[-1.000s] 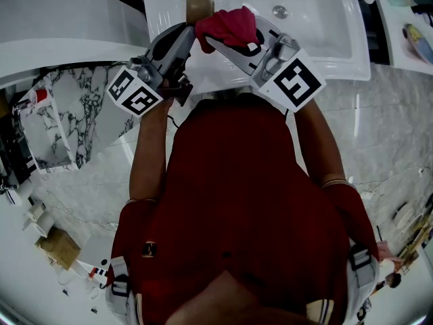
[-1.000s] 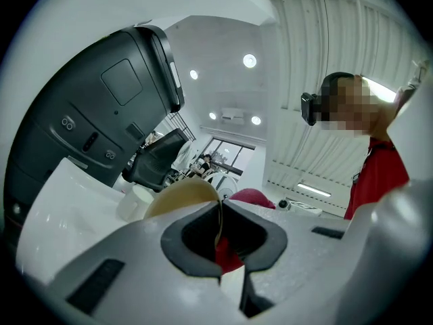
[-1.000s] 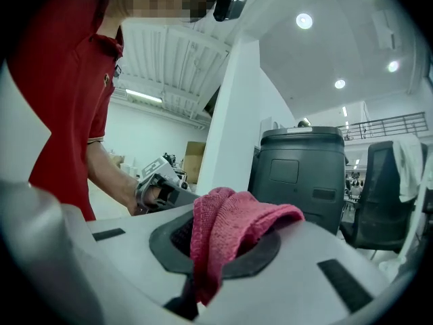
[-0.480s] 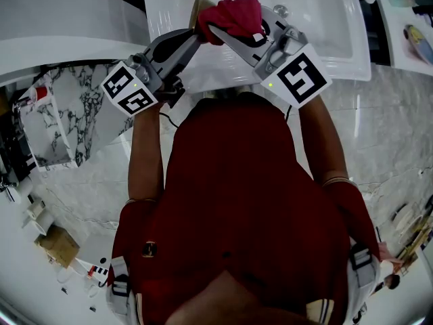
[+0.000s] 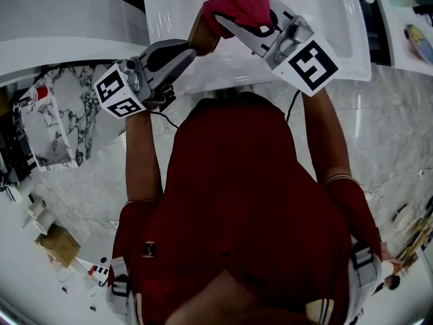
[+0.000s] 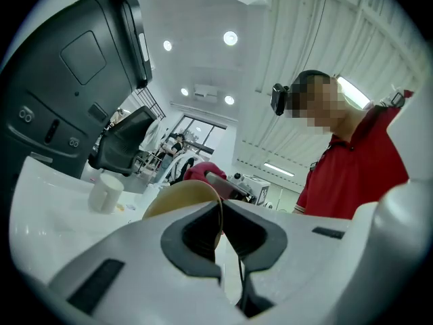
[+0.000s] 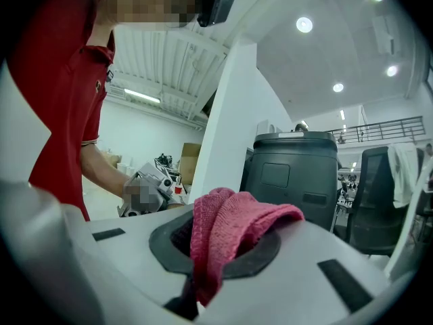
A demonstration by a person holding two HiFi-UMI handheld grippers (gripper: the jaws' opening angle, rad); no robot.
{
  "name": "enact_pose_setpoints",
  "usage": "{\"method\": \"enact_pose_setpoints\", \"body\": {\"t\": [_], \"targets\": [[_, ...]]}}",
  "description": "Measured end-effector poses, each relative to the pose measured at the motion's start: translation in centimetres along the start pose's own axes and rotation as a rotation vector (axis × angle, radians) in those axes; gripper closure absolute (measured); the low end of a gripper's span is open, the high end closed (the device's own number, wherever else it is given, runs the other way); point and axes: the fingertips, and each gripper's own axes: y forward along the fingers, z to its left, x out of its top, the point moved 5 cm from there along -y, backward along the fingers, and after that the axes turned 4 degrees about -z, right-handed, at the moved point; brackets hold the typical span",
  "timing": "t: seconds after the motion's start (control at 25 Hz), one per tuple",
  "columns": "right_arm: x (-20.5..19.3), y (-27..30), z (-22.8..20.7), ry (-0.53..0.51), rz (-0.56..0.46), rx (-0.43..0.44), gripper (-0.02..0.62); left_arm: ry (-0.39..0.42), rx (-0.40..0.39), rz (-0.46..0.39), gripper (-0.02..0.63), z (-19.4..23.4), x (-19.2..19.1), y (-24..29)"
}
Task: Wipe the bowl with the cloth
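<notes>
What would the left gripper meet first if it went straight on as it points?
Probably the bunched red cloth in the right gripper, just beyond the tan bowl the left gripper grips; depth unclear.

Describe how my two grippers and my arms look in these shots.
Both the left gripper and right gripper have pale grey bodies with dark inner pads. Each carries a white cube bearing black square markers and trails a thin black cable. The person wears a red short-sleeved shirt.

No legible text, labels or numbers anywhere
</notes>
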Motion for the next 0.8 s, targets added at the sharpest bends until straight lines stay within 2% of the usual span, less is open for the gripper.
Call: {"method": "enact_pose_setpoints", "body": {"t": [0.44, 0.8], "targets": [[-1.5, -0.9, -2.2, 0.106, -0.019, -0.047, 0.566, -0.014, -0.095, -0.062, 0.584, -1.0, 1.1, 0.1], [-2.3, -1.5, -2.7, 0.217, -0.088, -0.039, 0.566, -0.033, -0.151, -0.141, 0.586, -1.5, 2.1, -0.2]]}}
